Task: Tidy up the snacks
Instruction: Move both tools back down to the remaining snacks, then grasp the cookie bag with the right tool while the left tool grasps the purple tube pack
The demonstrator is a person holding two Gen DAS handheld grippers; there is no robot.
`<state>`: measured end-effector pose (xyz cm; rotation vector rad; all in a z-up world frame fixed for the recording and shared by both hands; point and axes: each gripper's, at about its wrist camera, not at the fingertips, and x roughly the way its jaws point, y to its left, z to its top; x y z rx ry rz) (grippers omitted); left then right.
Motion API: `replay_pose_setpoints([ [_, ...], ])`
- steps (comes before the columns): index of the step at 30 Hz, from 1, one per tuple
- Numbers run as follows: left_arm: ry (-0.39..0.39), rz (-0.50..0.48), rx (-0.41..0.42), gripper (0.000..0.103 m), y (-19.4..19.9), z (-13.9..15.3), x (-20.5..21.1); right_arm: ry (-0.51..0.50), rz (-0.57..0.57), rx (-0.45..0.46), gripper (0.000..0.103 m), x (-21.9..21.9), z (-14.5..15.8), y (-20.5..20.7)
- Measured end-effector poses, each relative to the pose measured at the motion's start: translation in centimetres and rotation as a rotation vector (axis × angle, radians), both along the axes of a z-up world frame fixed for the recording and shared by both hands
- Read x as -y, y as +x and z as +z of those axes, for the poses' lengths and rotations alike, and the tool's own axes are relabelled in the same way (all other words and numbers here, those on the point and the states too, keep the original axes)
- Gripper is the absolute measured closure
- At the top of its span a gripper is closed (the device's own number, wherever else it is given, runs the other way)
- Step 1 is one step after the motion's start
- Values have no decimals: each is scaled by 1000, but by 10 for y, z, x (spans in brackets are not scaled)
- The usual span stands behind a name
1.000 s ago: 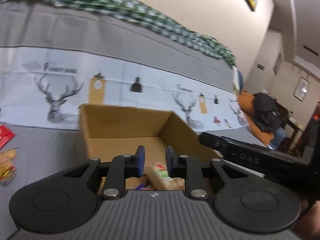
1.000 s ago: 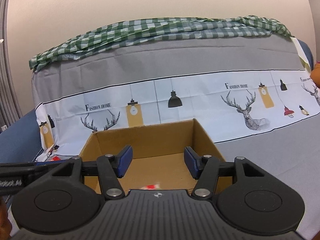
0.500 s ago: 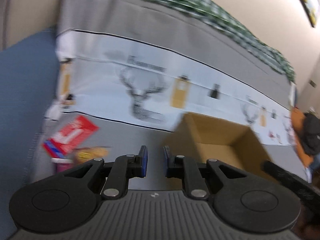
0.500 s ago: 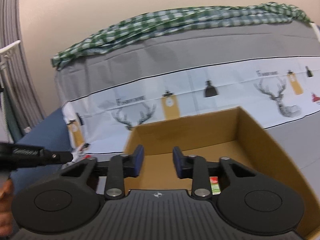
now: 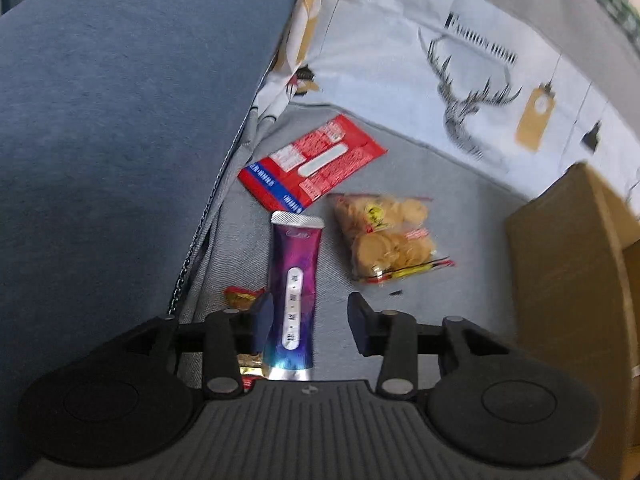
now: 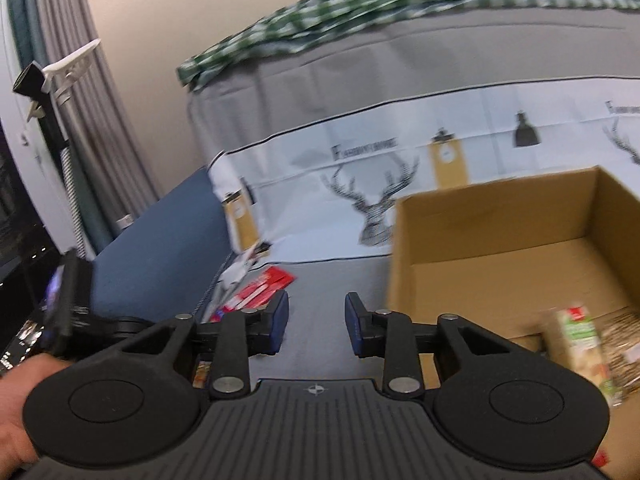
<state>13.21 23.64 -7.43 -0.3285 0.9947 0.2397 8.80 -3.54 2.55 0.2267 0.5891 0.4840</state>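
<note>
On the grey woven sofa cover [image 5: 440,184] under the left claw [image 5: 310,322] lie the loose snacks: a glossy purple tube-shaped pouch [image 5: 294,296] with crimped silver ends, a flat red foil packet [image 5: 312,164] and a clear bag of round golden biscuits [image 5: 390,236]. A small red-and-yellow wrapper [image 5: 242,296] peeks out by the left finger. The left claw's jaws are opening, spread around the near end of the purple pouch without pressing on it. Beside the snacks stands a brown corrugated cardboard box [image 5: 560,280], square-walled and open-topped. In the right wrist view the right claw [image 6: 316,326] hangs over bare cover just beside that box [image 6: 500,224], its jaws opening with nothing between them. Inside the box rest a green-labelled snack pack [image 6: 580,340] and a speckled brown bag [image 6: 624,340]. A hand [image 6: 16,416] shows at the lower left edge.
</note>
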Motion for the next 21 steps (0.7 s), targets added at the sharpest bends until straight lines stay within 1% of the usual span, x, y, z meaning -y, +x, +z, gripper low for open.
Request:
replay_pose_setpoints([
  [2,11,-2,-30,57,4,-7,1,19,26,-22,64,-12,-1,3],
  [5,8,-2,-68,57,6,-15,3,56,64,-75,55,-34,-4,15],
  [7,1,1,-102,58,6,-21,2,59,85,-111,51,-52,-7,26],
  [9,3,-2,-109,58,5,-23,4,68,92,-158,42,-69,-15,42],
  [10,4,-5,-109,60,4,-23,5,77,99,-183,40,-77,-21,50],
  [11,14,-7,-110,69,3,-23,5,80,104,-198,38,-82,-26,56],
  [12,29,-7,-112,72,2,-23,5,72,103,-211,37,-89,-33,62],
  [15,20,-4,-111,78,2,-20,6,44,93,-260,37,-104,-53,79],
  [21,7,14,-118,78,3,-20,5,5,88,-330,35,-131,-91,102],
])
